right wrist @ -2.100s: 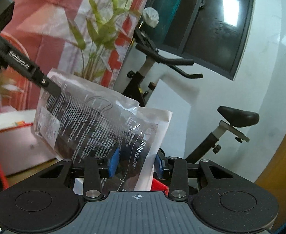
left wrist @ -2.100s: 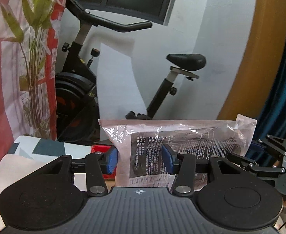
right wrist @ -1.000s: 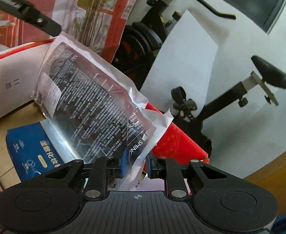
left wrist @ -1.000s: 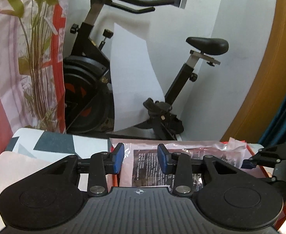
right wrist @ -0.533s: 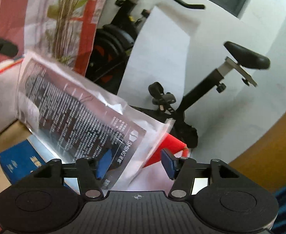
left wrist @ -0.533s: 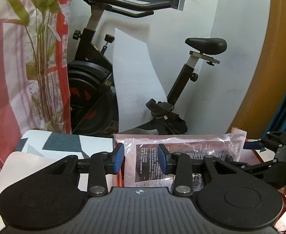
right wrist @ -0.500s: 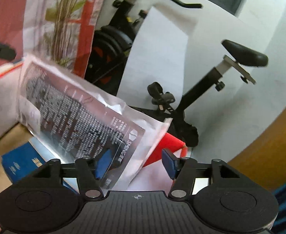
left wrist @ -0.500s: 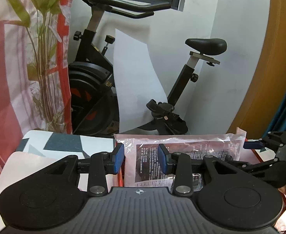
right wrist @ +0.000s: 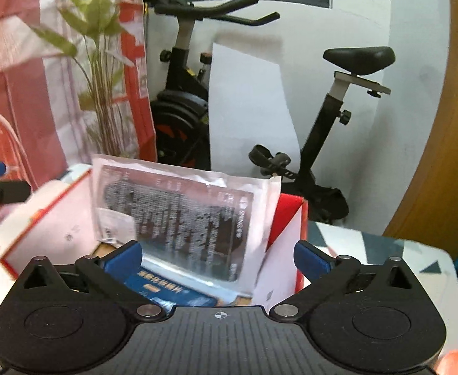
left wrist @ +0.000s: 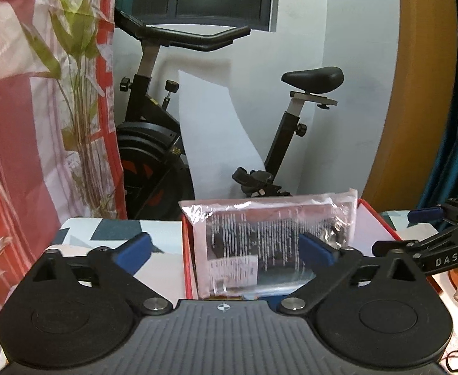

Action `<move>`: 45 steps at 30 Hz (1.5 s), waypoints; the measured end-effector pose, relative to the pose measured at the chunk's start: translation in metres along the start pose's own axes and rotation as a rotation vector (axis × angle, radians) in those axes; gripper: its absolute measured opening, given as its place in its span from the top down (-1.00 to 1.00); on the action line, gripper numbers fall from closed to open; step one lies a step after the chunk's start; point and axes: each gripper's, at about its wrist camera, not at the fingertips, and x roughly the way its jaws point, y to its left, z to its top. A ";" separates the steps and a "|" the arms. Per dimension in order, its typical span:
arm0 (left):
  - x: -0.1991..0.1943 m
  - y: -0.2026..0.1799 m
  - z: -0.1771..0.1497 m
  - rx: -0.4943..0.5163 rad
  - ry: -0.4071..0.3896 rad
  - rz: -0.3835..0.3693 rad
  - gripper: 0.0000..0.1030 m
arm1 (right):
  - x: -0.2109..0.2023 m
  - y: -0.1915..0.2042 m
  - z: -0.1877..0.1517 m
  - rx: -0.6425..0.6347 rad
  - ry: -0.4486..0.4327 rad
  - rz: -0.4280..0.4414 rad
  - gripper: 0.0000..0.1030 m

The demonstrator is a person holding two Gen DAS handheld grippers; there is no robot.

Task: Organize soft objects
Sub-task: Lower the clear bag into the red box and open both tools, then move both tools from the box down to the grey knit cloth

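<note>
Both sets of fingers spread wide, nothing between the pads. L gripper (left wrist: pixel 224 250): jaws were narrow half a sec ago, now fully apart. R gripper (right wrist: pixel 218 257): same, and it let go of the plastic packet (left wrist: pixel 269 243) about a sec back. So packet is released – this placement looks done, next soft item can be fetched.

Packet ahead of both fingertips, not touching either; stands on edge, leaning, inside the red box (left wrist: pixel 187 250). From R wrist it sits fwd and slightly left of the gap, above a blue pack (right wrist: pixel 166 284) just beyond the left pad. R view blurred – prob. resting against box wall, can't confirm.

Beyond: exercise bike (left wrist: pixel 216 125), floral curtain (left wrist: pixel 41 109).
</note>
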 end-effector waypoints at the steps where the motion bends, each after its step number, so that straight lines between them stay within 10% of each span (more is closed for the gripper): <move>1: -0.005 -0.002 -0.002 0.002 0.004 0.006 -1.00 | -0.006 0.001 -0.003 0.007 -0.008 0.005 -0.99; 28: -0.126 -0.008 -0.163 -0.150 0.161 0.045 -0.99 | -0.102 0.040 -0.175 -0.003 0.077 0.107 -0.98; 45: -0.143 -0.024 -0.196 -0.219 0.154 0.101 -0.82 | -0.113 0.051 -0.234 0.034 0.098 0.091 -0.94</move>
